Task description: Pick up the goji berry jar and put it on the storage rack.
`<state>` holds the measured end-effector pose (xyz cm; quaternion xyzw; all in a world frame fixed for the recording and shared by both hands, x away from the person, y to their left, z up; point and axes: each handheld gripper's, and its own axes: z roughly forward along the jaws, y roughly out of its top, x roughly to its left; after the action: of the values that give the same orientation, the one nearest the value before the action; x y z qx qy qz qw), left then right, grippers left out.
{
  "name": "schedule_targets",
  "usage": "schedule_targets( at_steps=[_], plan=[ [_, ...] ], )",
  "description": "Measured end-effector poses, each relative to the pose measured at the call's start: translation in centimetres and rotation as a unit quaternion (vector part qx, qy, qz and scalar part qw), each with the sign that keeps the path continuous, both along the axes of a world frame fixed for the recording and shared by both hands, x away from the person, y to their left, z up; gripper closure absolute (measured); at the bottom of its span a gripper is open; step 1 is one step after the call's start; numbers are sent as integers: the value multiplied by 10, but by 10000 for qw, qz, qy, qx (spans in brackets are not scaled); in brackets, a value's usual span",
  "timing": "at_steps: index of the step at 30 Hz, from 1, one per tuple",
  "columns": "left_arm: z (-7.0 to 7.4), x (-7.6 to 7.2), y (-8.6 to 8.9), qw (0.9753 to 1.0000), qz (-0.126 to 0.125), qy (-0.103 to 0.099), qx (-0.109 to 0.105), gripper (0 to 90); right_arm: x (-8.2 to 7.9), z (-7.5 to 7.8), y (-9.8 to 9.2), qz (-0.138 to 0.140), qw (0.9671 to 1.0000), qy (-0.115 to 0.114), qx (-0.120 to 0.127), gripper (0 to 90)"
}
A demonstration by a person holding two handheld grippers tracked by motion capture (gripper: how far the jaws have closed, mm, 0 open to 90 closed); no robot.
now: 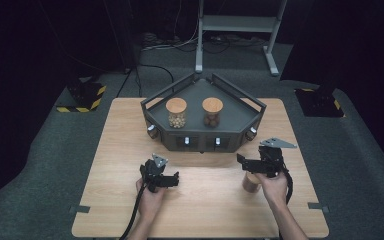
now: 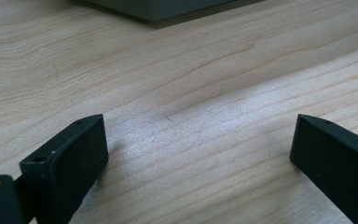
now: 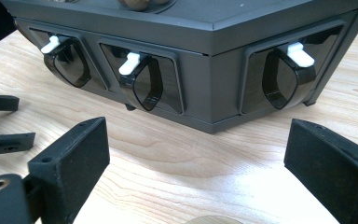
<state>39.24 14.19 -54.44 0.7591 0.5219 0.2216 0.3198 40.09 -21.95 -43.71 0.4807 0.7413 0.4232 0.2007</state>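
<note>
Left gripper (image 1: 174, 178) lower centre-left, jaws wide, empty. Right gripper (image 1: 241, 161) right of centre, jaws wide, empty, above small wooden-lidded jar (image 1: 251, 183) on light wooden table (image 1: 205, 210).

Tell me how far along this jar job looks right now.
Two cork-lidded jars already stand on the dark tray. A third jar sits on the table under the right hand-held gripper, jaws open, not gripped. The left hand-held gripper is open and empty. Likely left: lifting it onto the tray.
</note>
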Motion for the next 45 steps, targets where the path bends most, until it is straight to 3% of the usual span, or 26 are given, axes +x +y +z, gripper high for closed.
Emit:
schedule_targets(
  at_steps=[18,45],
  plan=[
    [0,0,0,10000,-3,-3,2,43,-9,-13,-11,-101,9997,-170,-116,79],
    [0,0,0,10000,0,-1,2,43,-19,-38,-29,-193,9998,-26,30,79]
  ],
)
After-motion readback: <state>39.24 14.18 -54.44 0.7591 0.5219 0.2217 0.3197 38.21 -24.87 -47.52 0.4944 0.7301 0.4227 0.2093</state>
